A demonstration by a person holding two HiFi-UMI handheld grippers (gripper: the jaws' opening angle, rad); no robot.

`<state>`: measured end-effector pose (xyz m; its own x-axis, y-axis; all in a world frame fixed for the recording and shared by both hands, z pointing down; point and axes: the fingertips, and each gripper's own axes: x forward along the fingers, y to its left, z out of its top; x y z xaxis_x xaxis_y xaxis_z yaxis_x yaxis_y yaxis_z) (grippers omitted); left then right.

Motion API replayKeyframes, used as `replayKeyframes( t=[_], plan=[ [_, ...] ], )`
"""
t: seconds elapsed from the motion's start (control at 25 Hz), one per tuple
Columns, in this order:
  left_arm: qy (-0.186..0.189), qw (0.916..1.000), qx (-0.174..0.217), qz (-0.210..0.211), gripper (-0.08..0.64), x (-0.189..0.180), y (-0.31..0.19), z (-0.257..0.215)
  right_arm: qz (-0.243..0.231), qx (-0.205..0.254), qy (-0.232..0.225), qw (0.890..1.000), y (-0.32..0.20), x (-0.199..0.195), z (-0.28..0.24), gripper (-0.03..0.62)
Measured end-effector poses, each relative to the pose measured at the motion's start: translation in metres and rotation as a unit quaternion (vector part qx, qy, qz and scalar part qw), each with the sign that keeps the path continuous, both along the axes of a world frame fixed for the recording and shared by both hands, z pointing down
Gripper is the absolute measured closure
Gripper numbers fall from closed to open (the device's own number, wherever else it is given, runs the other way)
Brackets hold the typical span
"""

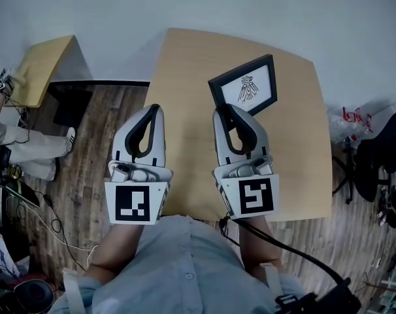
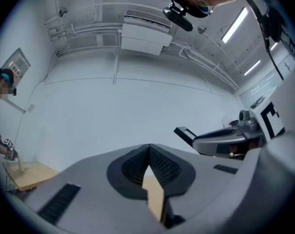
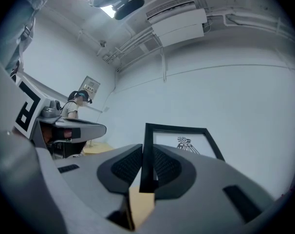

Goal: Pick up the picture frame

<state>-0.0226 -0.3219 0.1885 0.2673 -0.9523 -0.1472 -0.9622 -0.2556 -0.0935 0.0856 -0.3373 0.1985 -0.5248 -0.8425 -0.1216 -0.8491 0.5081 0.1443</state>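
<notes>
The picture frame (image 1: 247, 87) has a black border and a white print with a dark bird-like figure. It hangs lifted above the light wooden table (image 1: 185, 70), tilted. My right gripper (image 1: 225, 110) is shut on the frame's left edge; in the right gripper view the black border (image 3: 147, 152) stands pinched between the ribbed pads, the print (image 3: 186, 143) to the right. My left gripper (image 1: 152, 108) is held up beside it, shut with nothing in it, its tips (image 2: 148, 147) meeting. In the left gripper view the right gripper (image 2: 225, 140) shows at the right.
A smaller wooden table (image 1: 44, 67) stands at the far left with a seated person (image 1: 8, 139) by it. Dark clothing and clutter (image 1: 381, 156) lie right of the table. A black cable (image 1: 296, 254) trails from the right gripper. The floor is wood planks.
</notes>
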Motion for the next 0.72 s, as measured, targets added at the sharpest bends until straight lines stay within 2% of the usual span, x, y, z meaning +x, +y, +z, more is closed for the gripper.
replayKeyframes(
  t=[0.2,0.56,0.72],
  plan=[
    [-0.001,1.0000,0.001,-0.001,0.558,0.0009,0.0002,-0.0009,-0.002,-0.004,0.019,1.000,0.0012,0.0014,0.0052,0.528],
    [0.001,1.0000,-0.001,-0.002,0.558,0.0028,-0.0003,-0.0005,-0.001,-0.001,0.006,1.000,-0.0002,0.0009,0.0024,0.528],
    [0.000,1.0000,0.001,-0.001,0.558,0.0040,-0.0008,-0.0005,-0.001,-0.005,0.025,1.000,-0.0006,0.0025,0.0085,0.528]
  ],
)
